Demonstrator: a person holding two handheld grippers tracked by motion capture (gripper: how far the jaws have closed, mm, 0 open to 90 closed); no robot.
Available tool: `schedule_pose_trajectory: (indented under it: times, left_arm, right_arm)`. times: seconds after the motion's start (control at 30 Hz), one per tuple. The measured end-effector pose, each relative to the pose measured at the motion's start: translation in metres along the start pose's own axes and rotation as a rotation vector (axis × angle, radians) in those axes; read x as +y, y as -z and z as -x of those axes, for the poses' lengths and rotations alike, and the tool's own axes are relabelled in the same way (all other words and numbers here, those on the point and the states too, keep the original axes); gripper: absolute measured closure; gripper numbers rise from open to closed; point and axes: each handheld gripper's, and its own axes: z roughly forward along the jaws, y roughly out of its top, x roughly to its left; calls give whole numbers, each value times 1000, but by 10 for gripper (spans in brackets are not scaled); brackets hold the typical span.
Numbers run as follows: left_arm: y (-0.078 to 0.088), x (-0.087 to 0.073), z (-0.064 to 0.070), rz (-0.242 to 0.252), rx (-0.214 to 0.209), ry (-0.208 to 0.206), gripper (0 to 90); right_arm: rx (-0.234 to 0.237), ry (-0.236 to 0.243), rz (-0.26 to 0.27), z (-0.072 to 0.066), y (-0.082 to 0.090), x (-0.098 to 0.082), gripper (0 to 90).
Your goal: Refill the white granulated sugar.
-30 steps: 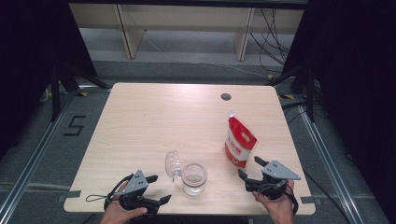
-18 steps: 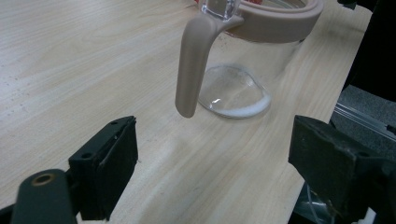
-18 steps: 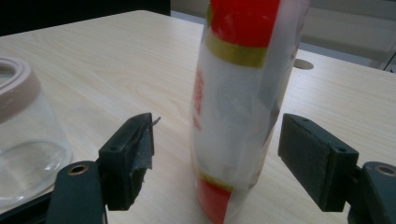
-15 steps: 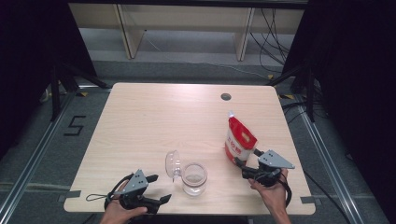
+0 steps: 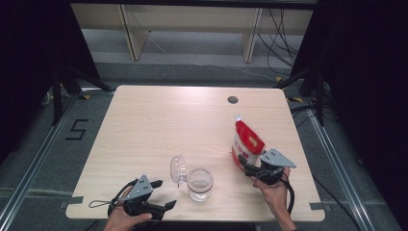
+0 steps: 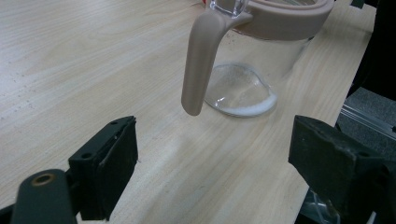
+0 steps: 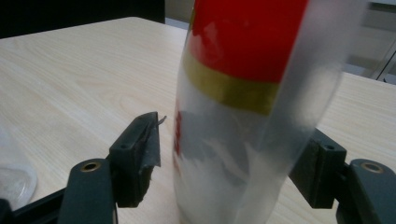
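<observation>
Pouch (image 7: 233,116), red-topped with a gold band, stands between the closing right gripper (image 7: 229,158); left gripper (image 6: 210,172) spread.

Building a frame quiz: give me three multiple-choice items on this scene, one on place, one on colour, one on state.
1. Where does the pouch stand?
A. far left corner
B. right of the jar, by the right tongs
C. inside the jar

2. What colour is the pouch's top?
A. red
B. blue
C. green

3. How is the jar?
A. lid shut
B. lying on its side
C. upright, lid swung open

Answers:
1 B: the high view shows it beside the right tongs, whose jaws have just been closing around it, a gap still showing at one pad.
2 A: red above a gold band.
3 C: the lid stands beside the open mouth.
</observation>
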Motion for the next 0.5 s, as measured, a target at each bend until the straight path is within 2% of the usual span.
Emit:
schedule_pose_trajectory:
  times: [0.03, 0.07, 0.1, 0.13, 0.17, 0.2, 0.23, 0.27, 0.3, 0.37, 0.4, 0.43, 0.47, 0.5]
  left_arm:
    - [0, 0, 0, 1, -3, 1, 154]
    - [0, 0, -1, -2, 0, -20, 154]
    - [-1, 0, -1, -4, -5, -22, 154]
    - [-1, 0, -1, 3, -6, -15, 154]
    - [-1, 0, -1, 3, -5, -14, 154]
    - [-1, 0, -1, -1, -5, -20, 154]
    - [-1, 1, -1, -2, -4, -22, 154]
    - [-1, 0, -1, -2, -3, -23, 154]
    - [-1, 0, -1, -2, 2, -22, 154]
    - [-1, 0, 0, -13, 5, -6, 154]
    - [-2, 0, 1, -4, -2, 3, 154]
    - [-1, 0, 0, -14, -2, -25, 154]
    - [-1, 0, 0, -16, -9, -21, 155]
    - [-2, 0, 1, -10, -6, -18, 155]
  right_arm:
    - [-5, -27, 0, -2, 0, 0, 344]
    - [1, -20, 10, 0, -2, 0, 351]
    - [11, -3, 16, 2, -3, 0, 359]
    - [6, -32, 8, 2, -4, 0, 362]
    - [-8, -33, 24, 2, -5, -1, 362]
    - [10, -13, 23, 4, -6, -1, 365]
    - [4, -42, 18, 3, -6, -1, 370]
    - [12, -29, 25, 4, -8, -1, 371]
    - [2, -56, 22, 2, -8, -2, 377]
    - [8, -44, 23, 2, -9, -2, 383]
    - [13, -16, 25, 4, -10, -1, 387]
    - [4, -36, 30, 3, -10, -1, 392]
    - [5, -55, 18, 2, -9, -1, 396]
    - [15, -17, 30, 5, -11, -1, 403]
